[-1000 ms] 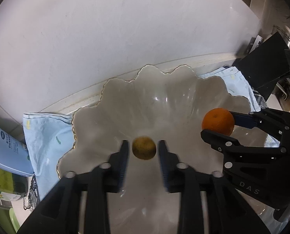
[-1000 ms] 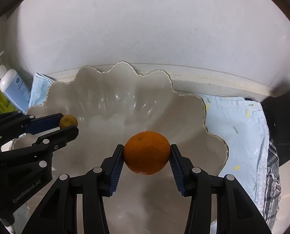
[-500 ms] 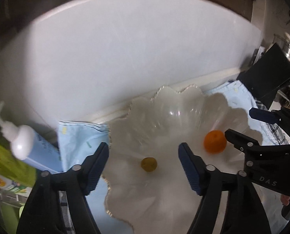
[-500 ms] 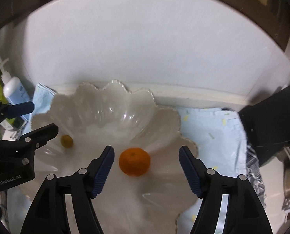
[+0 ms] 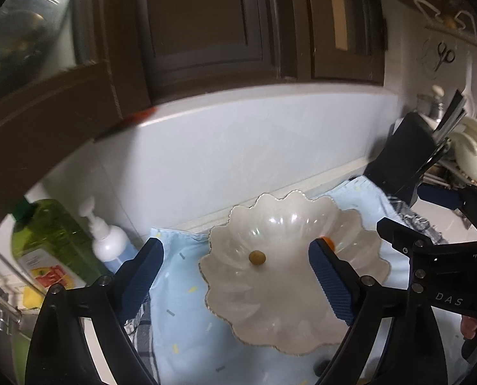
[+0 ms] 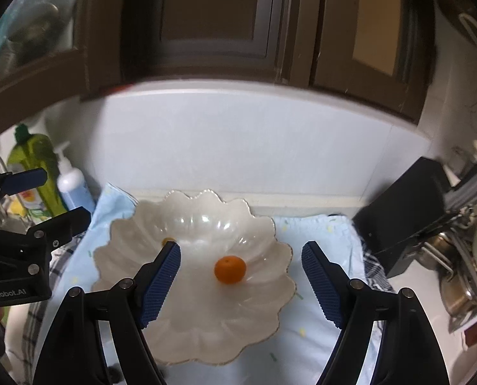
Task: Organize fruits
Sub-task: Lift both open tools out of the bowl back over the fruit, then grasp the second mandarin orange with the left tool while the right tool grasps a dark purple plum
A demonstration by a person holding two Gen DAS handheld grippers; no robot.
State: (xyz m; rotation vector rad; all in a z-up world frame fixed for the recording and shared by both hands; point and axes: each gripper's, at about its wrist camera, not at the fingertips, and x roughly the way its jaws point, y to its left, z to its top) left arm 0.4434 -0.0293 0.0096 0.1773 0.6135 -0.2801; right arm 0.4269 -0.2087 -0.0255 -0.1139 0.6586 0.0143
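In the bowl [image 6: 270, 276], orange [image 6: 230, 269] stem-end up.

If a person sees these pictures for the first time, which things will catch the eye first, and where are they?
The eye goes first to the wide scalloped white bowl in the middle, standing on a light blue cloth. Inside it lie a bright orange and a small yellow-green fruit, apart from each other. The left gripper and right gripper, both open with blue pads, frame the bowl from the near side.
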